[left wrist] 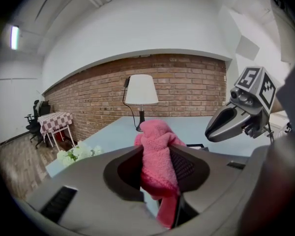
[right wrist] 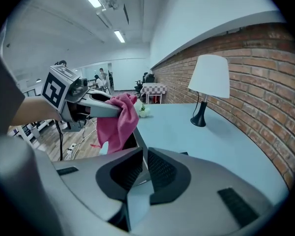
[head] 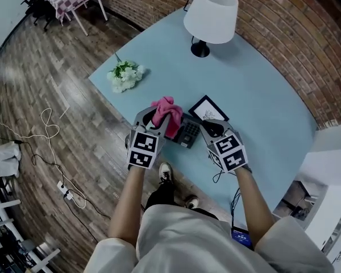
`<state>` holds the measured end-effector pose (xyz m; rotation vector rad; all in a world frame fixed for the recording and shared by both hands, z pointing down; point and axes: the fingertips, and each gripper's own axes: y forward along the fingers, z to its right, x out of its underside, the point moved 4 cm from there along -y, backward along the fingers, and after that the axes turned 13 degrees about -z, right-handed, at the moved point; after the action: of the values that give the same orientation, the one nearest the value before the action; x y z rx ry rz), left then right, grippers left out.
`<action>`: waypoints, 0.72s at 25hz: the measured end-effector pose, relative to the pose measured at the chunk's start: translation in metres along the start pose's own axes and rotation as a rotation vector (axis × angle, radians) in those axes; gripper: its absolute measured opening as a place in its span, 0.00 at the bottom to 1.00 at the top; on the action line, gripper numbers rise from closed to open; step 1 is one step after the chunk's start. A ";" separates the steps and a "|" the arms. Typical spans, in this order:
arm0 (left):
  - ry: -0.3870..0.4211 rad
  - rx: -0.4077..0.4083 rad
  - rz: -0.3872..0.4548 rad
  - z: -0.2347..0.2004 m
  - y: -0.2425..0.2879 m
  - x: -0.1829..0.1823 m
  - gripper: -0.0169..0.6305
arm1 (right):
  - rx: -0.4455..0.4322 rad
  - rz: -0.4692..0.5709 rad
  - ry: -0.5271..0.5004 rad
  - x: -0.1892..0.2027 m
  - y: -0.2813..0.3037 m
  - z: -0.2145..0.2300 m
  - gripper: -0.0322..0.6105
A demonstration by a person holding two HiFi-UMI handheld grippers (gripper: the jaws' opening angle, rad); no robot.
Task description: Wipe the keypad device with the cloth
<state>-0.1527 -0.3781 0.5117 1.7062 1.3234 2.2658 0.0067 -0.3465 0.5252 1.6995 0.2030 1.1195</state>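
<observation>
The fingers point(left wrist: 189, 168) of the left gripper point(left wrist: 157, 173) are clamped on a pink cloth point(left wrist: 157, 151). It stands bunched above them and hangs in a fold below. In the head view the cloth is held over the left part of the keypad device point(head: 188, 133).

The fingers point(right wrist: 162, 173) of the right gripper point(right wrist: 143, 170) are drawn almost together. A thin dark edge runs into the narrow gap between them, and it seems to be the right side of the keypad device.

The keypad device is dark and lies flat with its keys up, close to the near edge of the pale blue surface point(head: 261, 95), between the two grippers. Its corners sit diagonally to the person, much like those of the picture frame point(head: 208, 110) just behind it. The cloth covers part of it, so its long axis cannot be told. The print on the keys is too small to read.

The cube on each gripper carries black-and-white square markers. The frame shows a leafy drawing on white.

Farther back on the surface stand a lamp point(head: 210, 16) with a white shade and, to the left, a bunch of white flowers point(head: 125, 76). A brick wall point(head: 284, 33) runs behind.
</observation>
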 end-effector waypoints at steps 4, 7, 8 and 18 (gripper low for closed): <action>0.031 0.009 -0.056 0.003 0.015 0.020 0.27 | 0.017 -0.044 -0.004 0.006 0.017 0.002 0.14; 0.062 0.017 -0.093 0.009 0.024 0.029 0.27 | 0.023 -0.072 -0.014 0.010 0.025 0.009 0.14; 0.067 0.022 -0.103 0.011 0.027 0.032 0.27 | 0.015 -0.076 -0.010 0.011 0.027 0.010 0.14; 0.024 0.055 -0.112 0.017 0.031 0.063 0.27 | -0.016 -0.050 0.043 0.008 0.032 0.014 0.13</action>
<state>-0.1507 -0.3583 0.5813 1.5815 1.4604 2.2150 0.0100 -0.3654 0.5559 1.6483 0.2620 1.1183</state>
